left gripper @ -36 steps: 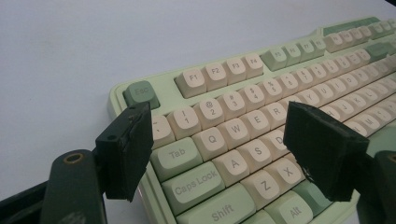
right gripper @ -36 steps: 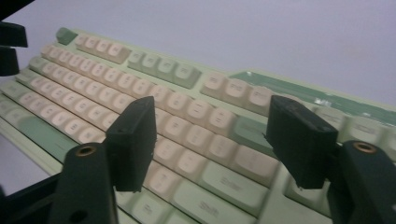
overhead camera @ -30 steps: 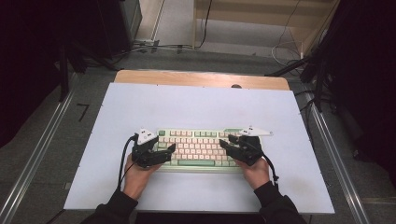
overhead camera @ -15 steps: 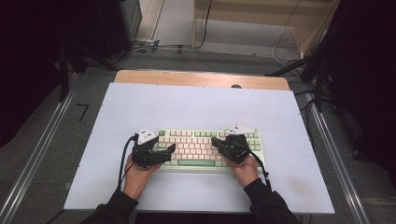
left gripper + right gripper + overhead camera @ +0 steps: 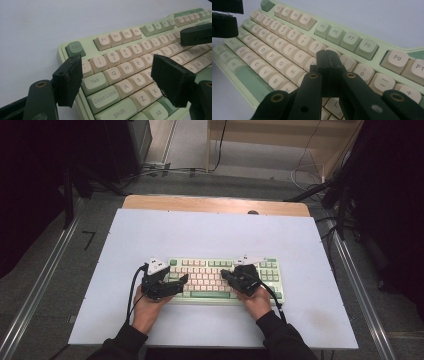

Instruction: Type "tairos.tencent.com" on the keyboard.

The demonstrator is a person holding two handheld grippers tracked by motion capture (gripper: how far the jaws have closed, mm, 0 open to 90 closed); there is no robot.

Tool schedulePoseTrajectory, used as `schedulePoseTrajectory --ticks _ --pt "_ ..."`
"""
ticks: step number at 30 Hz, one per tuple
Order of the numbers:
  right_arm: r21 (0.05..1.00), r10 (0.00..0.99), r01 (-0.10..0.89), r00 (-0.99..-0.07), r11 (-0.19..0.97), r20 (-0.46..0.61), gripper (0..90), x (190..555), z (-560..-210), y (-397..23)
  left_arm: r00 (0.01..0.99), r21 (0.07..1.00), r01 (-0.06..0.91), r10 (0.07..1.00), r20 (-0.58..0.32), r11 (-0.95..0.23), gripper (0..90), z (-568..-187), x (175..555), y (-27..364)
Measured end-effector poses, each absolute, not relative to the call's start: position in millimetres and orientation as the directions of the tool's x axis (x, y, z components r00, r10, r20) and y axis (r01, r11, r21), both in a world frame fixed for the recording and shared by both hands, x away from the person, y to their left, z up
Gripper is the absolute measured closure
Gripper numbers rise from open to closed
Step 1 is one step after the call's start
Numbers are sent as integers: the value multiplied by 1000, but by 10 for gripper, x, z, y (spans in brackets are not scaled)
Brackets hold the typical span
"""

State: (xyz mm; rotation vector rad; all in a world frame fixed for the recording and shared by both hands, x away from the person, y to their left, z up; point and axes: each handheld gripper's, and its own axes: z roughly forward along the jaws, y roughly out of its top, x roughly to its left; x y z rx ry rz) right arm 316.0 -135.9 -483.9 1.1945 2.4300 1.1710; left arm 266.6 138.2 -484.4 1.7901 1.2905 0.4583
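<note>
A pale green keyboard (image 5: 210, 263) with cream keys lies near the front middle of the white table (image 5: 215, 230). My left gripper (image 5: 183, 280) hovers over its left end with the jaws open. In the left gripper view, the jaws (image 5: 120, 75) straddle the Q, W, A and S keys of the keyboard (image 5: 117, 37), with nothing between them. My right gripper (image 5: 224, 275) is over the keyboard's right half and is shut. In the right gripper view, its tips (image 5: 328, 65) sit together just above the number row of the keyboard (image 5: 347, 37), near the 8 and 9 keys.
A wooden strip (image 5: 215, 204) runs along the table's far edge. Metal rails (image 5: 45, 285) flank the table on both sides. Cables (image 5: 165, 170) lie on the floor behind it. Bare table surface surrounds the keyboard.
My right gripper has slid left over the keyboard and its jaws have come together. The left gripper has kept its place and stayed open.
</note>
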Motion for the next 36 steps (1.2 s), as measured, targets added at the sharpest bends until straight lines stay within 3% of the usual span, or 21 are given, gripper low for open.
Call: schedulePoseTrajectory --ticks 23,33,36 --pt "709 743 598 -651 374 157 872 3156 -4869 -1338 396 805 585 901 -180 -96 262 -4849 2666 1388" --pt "746 735 571 -658 343 166 871 3120 -4775 -1376 395 804 587 900 -183 -94 262 -4852 2668 1388" --pt "752 732 571 -657 331 177 733 3124 -4753 -1400 394 805 586 900 -184 -92 262 -4851 2668 1390"
